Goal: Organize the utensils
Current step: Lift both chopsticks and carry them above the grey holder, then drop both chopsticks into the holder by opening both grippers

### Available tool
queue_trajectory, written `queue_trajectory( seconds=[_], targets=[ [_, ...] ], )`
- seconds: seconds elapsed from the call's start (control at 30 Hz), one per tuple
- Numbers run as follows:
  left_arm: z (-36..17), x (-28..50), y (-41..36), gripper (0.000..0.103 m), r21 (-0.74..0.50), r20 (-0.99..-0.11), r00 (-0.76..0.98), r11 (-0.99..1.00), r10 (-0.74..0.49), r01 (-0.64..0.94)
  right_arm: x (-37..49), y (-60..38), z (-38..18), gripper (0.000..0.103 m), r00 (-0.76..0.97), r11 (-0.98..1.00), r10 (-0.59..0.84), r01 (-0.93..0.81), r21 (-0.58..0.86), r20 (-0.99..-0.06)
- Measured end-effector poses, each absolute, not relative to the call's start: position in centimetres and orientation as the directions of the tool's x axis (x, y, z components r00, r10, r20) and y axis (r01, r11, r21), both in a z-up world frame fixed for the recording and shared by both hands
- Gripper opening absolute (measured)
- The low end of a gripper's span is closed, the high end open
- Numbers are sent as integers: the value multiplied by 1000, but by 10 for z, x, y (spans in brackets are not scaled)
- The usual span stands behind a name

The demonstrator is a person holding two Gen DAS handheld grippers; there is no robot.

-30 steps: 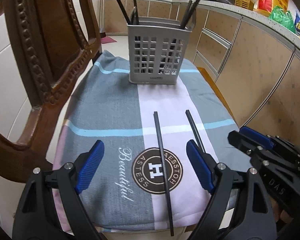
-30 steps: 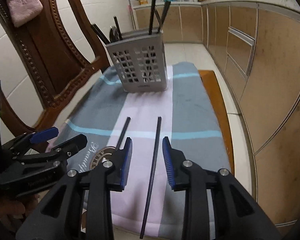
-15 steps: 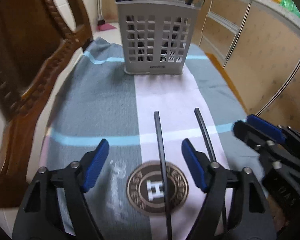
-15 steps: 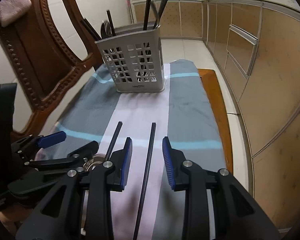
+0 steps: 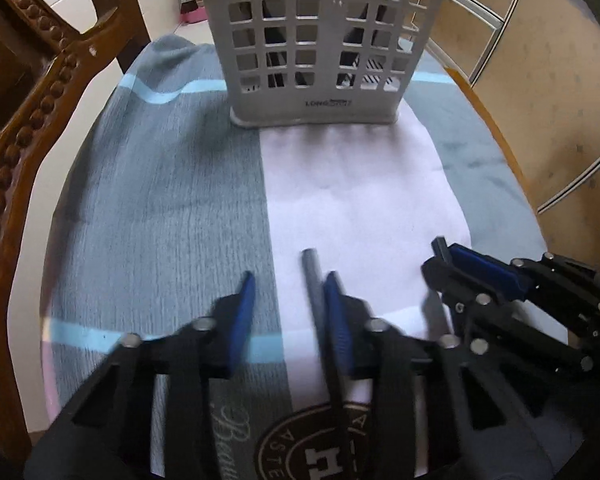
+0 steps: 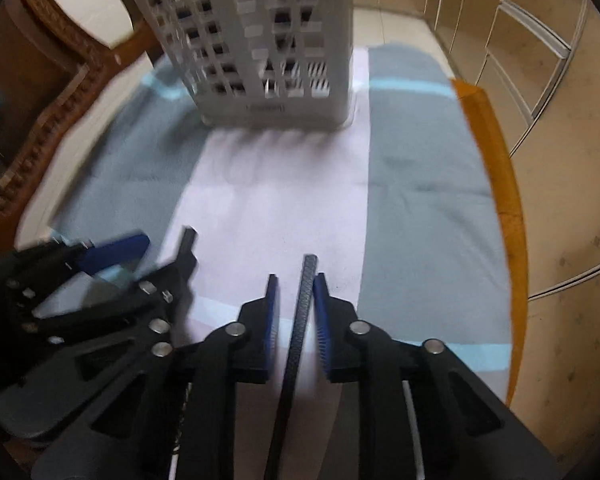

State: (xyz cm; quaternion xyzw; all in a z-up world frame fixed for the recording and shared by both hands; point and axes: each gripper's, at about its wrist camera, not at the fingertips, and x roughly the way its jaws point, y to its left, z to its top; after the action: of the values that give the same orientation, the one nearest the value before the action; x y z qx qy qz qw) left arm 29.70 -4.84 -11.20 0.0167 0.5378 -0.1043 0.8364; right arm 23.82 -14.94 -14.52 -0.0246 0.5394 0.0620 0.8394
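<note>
Nearest to the left wrist camera, the left gripper (image 5: pixel 288 300) is closing its jaws around a dark chopstick (image 5: pixel 314 276); the stick lies against the pad at 3 o'clock, while the other pad is not yet on it, so nothing is really held. In the right wrist view the right gripper (image 6: pixel 294 304) is also closing, and the second chopstick (image 6: pixel 306 284) stands between its blue pads, close to the pad at 3 o'clock, with a narrow gap on the 9 o'clock side. Both sticks rest on the striped cloth (image 5: pixel 160 200), their far ends pointing to 12 o'clock. Farther, at 12 o'clock, the grey utensil basket (image 5: pixel 320 40) stands upright on the cloth, with some dark utensils inside. Behind, at 9 to 10 o'clock, is a carved wooden chair (image 5: pixel 28 100). I judge the step to be the pickup of the two chopsticks. The next move calls for a firm pinch on both, then a lift and a turn to upright above the basket.
</note>
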Motion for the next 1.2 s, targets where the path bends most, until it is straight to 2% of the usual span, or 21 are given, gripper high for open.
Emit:
queue_trajectory(
  seconds=[0.03, 0.1, 0.27, 0.47, 0.7, 0.83, 0.97, 1.1, 1.2],
  targets=[
    [-112, 298, -47, 12, -95, -901, 401, 978, -164, 186, 240, -148, -146, 10, 407, 990, 82, -135, 29, -910],
    [-113, 298, -42, 7, -118, -893, 410, 976, -185, 184, 242, -148, -145, 8, 419, 990, 102, -135, 49, -902],
    [-83, 284, -19, 7, -169, -850, 471, 969, -236, 181, 224, -154, -103, 7, 534, 985, 165, -138, 107, -829],
    [18, 220, 29, 7, -245, -690, 647, 946, -325, 213, 149, -185, -22, 7, 713, 951, 304, -183, 250, -632],
    [127, 186, 68, 7, -295, -476, 798, 922, -370, 252, 100, -202, 65, 7, 858, 934, 315, -204, 295, -405],
    [185, 202, 81, 7, -308, -357, 864, 918, -355, 250, 113, -193, 136, 7, 928, 945, 277, -216, 247, -248],
    [229, 238, 83, 7, -327, -266, 907, 915, -328, 235, 156, -179, 177, 7, 954, 956, 246, -210, 206, -172],
    [248, 278, 81, 7, -349, -207, 931, 911, -302, 218, 200, -175, 195, 7, 975, 969, 196, -178, 169, -100],
    [243, 316, 72, 7, -350, -176, 947, 916, -268, 194, 233, -171, 187, 7, 984, 980, 151, -137, 145, -90]
  ],
)
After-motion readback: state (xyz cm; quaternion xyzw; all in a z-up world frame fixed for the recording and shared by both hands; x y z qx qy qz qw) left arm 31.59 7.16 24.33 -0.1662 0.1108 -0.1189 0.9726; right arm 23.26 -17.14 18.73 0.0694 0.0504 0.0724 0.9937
